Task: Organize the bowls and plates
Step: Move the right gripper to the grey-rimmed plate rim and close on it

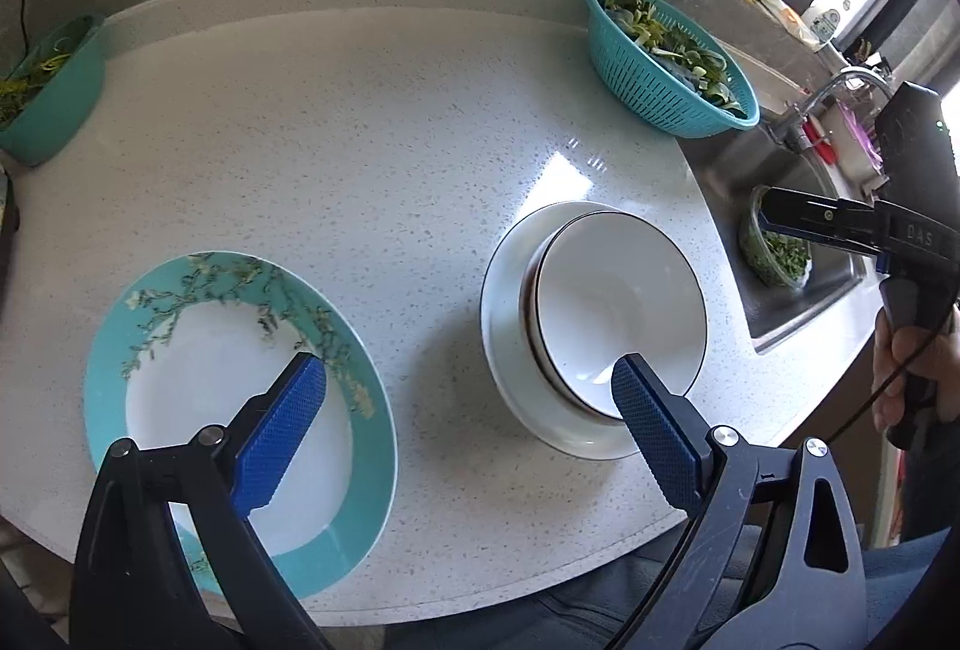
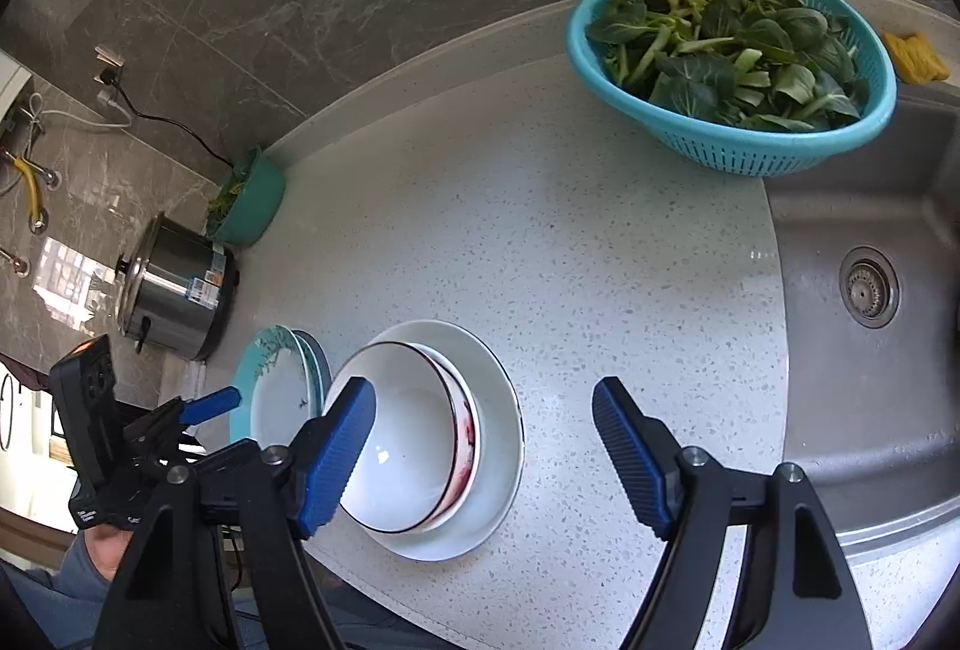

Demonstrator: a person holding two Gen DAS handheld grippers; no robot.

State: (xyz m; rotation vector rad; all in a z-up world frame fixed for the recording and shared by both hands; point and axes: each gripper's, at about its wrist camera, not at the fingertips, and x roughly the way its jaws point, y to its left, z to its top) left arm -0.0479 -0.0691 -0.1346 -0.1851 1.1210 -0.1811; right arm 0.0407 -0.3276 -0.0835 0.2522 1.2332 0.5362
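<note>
Speckled counter [image 1: 372, 158], left view: left gripper [image 1: 468, 380] spread wide, holding nothing, above gap between teal plate [image 1: 240, 386] and white plate [image 1: 504, 338] carrying stacked bowls [image 1: 618, 302]. Bowls off-centre; could slide if plate is lifted tilted.

Right view: right gripper [image 2: 483, 413] spread, empty, over top bowl [image 2: 408, 446]. Sink [image 2: 870, 410] near; careless nudge may push the stack toward it.

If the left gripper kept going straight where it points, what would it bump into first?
Probably the bare countertop, between the teal-rimmed plate and the stacked bowls. The left gripper is open; depth is hard to judge.
</note>
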